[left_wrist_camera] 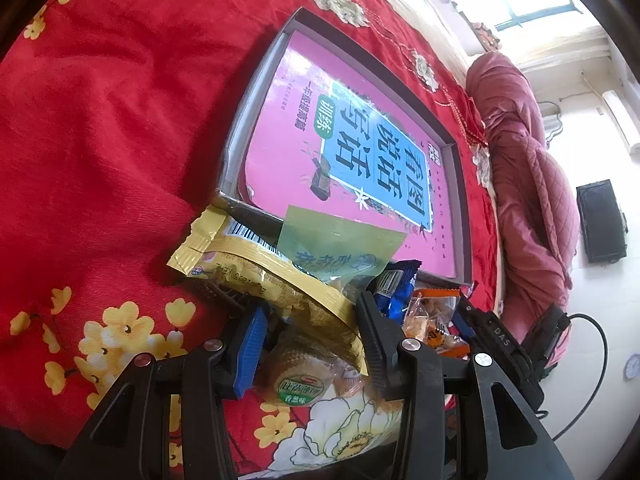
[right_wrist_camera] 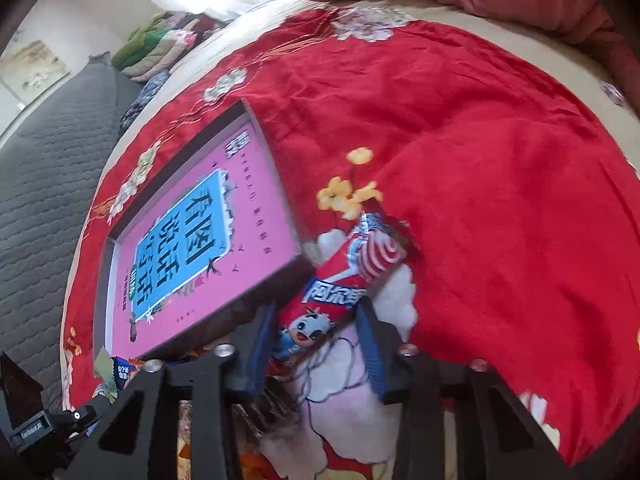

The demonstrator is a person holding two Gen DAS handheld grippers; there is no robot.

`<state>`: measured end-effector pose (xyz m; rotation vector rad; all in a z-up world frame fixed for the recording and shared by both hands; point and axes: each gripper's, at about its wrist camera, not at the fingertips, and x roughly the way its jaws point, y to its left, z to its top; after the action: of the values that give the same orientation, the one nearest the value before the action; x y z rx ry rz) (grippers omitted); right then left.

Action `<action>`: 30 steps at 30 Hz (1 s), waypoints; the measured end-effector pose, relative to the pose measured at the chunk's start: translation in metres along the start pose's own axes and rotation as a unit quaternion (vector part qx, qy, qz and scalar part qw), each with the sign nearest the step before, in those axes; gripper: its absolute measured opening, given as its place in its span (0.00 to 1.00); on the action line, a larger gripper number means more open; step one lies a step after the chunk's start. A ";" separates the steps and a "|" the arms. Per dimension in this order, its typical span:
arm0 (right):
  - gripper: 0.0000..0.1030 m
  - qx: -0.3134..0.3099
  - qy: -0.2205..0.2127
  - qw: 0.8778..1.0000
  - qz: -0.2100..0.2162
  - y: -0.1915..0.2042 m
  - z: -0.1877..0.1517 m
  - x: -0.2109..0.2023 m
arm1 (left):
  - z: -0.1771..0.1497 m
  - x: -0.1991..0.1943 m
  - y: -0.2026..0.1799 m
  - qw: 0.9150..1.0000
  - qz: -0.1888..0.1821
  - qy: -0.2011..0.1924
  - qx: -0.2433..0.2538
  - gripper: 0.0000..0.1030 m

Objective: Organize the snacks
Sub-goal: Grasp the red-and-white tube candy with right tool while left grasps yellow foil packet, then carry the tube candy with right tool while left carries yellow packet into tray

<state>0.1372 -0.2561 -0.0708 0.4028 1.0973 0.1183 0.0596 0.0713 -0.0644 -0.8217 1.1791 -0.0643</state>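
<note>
Left gripper (left_wrist_camera: 312, 344) clamped the yellow pack (left_wrist_camera: 276, 280), lower center, at the tray (left_wrist_camera: 240, 120) corner. Right gripper (right_wrist_camera: 316, 344) closed on the red pack (right_wrist_camera: 340, 280), bottom center beside the tray (right_wrist_camera: 260, 292).

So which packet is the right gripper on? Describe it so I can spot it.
Find the shallow tray holding the pink book on the red bedspread. Beside its near corner, between the right gripper fingers, lies the red packet, alone in showing a swirled lollipop and cartoon face.
</note>
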 end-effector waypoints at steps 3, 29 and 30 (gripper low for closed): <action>0.30 0.000 -0.002 1.000 0.013 -0.002 -0.002 0.003 | -0.001 0.001 0.000 1.000 -0.004 0.000 0.002 0.39; 0.22 -0.118 -0.072 0.989 0.044 0.022 -0.020 -0.062 | -0.006 -0.044 -0.017 0.996 -0.023 -0.067 0.060 0.29; 0.22 -0.122 -0.076 0.989 0.043 0.024 -0.020 -0.064 | -0.005 -0.046 -0.019 0.995 -0.021 -0.071 0.065 0.29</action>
<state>0.0933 -0.2476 -0.0163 0.2345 0.9018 0.2910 0.0428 0.0760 -0.0174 -0.7238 1.0125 -0.1143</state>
